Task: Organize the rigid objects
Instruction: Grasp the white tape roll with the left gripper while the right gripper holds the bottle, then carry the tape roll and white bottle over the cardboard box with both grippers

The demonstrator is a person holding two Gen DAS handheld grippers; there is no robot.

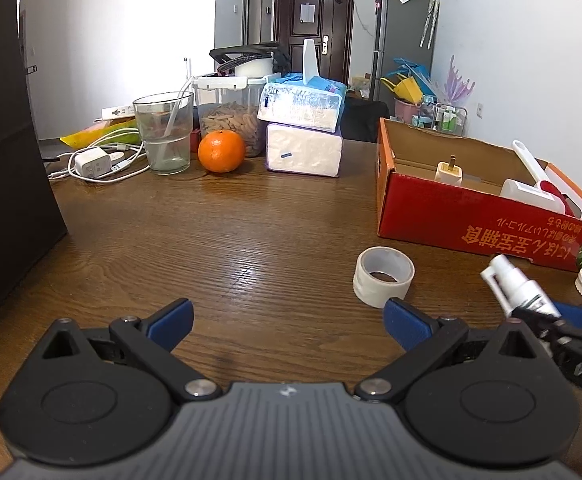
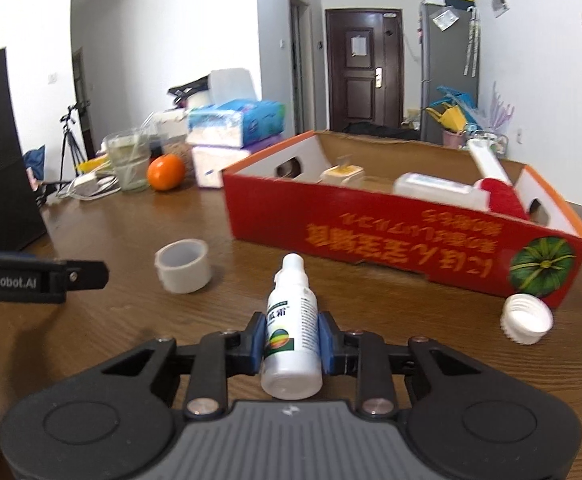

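A small white plastic spray bottle, cylindrical with a slim nozzle and a printed label, sits clamped between the blue ribbed pads of the right gripper, whose black jaws are drawn in tight against the bottle's sides. The bottle lies along the line of the fingers, its flat base toward the camera and its nozzle toward a red corrugated cardboard box printed with orange characters and a green pumpkin. Inside the open-topped box rest a cream-coloured plug adapter and a white lint roller with a red head, its handle propped against the far wall.

The left gripper hangs over the bare wood-grain table with its blue-padded jaws spread wide and nothing between them. Just beyond its right finger stands a squat ring of translucent tape, its hollow core facing up. A ribbed white screw cap lies on the glossy tabletop close to the box's near corner.

At the table's far side, a round orange sits between a clear glass tumbler and two stacked soft tissue packs, with a clear lidded tub behind it. A white charger block lies in coiled white cable beside the glass.
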